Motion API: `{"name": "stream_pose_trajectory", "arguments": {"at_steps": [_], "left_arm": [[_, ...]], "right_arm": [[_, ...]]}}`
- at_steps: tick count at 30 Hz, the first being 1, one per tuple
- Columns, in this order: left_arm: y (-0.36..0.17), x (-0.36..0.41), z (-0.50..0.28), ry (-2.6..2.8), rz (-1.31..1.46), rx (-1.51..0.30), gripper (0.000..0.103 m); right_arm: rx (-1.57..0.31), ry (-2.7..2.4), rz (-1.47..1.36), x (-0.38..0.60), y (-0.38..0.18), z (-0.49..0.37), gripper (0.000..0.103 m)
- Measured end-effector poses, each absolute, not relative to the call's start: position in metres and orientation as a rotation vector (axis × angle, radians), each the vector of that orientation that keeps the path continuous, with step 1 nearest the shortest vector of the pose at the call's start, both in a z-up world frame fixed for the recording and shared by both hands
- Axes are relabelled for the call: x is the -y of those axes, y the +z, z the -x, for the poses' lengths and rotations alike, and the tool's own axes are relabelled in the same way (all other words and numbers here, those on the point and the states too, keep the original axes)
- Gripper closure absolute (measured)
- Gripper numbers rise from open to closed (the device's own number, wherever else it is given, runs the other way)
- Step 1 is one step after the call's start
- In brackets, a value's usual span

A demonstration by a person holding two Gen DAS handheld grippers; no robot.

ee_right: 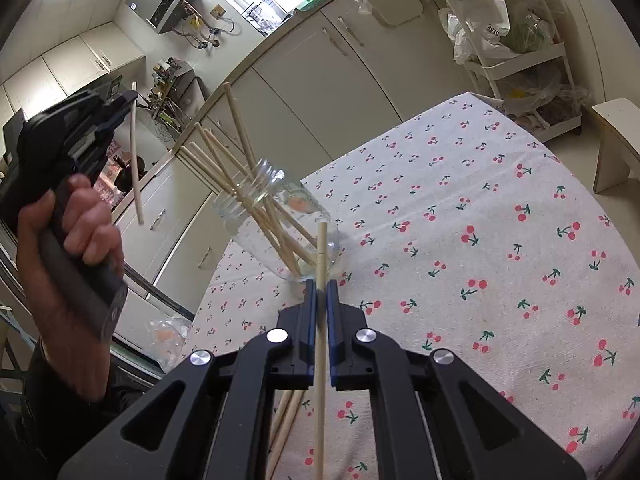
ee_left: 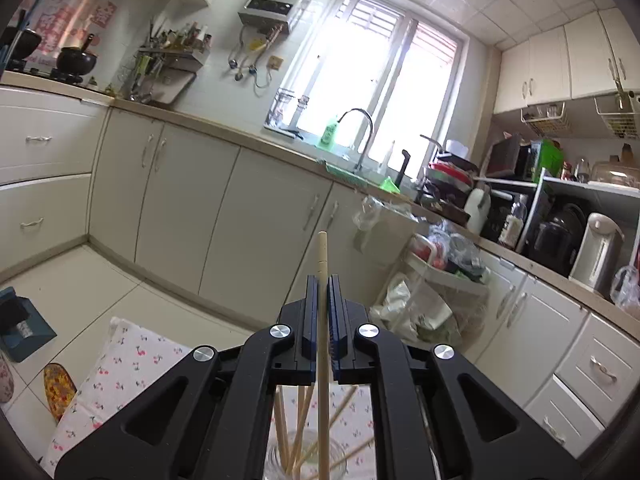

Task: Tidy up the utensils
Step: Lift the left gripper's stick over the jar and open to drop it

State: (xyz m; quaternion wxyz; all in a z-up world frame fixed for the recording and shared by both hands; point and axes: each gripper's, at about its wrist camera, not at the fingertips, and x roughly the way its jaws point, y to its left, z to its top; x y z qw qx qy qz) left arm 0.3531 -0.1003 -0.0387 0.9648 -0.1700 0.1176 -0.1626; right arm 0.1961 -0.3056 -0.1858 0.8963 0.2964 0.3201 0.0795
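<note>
Both grippers are loaded and the step in hand looks like the drop into the jar (ee_right: 276,220), the glass one standing on the cherry cloth (ee_right: 480,240) with a fan of chopsticks (ee_right: 240,168) already leaning in it. The left gripper (ee_left: 324,280) is clamped on one chopstick (ee_left: 322,256), its jaws pressed together on the shaft; the right gripper (ee_right: 321,286) is likewise clamped on its own chopstick (ee_right: 321,248), whose tip reaches to just beside the jar's base. By my reading the left stick goes in first: it hangs above and to the left of the jar, well clear of the mouth, so the next move calls for carrying it over the opening, tipping it so the lower end points down between the leaning sticks, and only then letting the jaws part. The risk is knocking the jar or catching on the fan. The right wrist view shows what the left cannot: the whole jar, the hand (ee_right: 80,224) on the left gripper's handle, that stick's full length, and more loose sticks lying under the right gripper, nearer than the jar. The left wrist view looks mostly out at the cabinets (ee_left: 240,216), catching only the jar's rim low down between its arms.
</note>
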Motion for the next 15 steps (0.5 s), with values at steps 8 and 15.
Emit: {"name": "stream_pose_trajectory", "arguments": {"at_steps": [8,15], "left_arm": [[-0.045,0.119,-0.377,-0.263,0.315,-0.164,0.098],[-0.066,0.136,-0.387,-0.244,0.261,-0.144,0.098]], "right_arm": [[-0.628,0.181,-0.665,0.314,-0.192,-0.194,0.097],[-0.623,0.188,-0.691,0.318,-0.196,-0.194,0.097]]}}
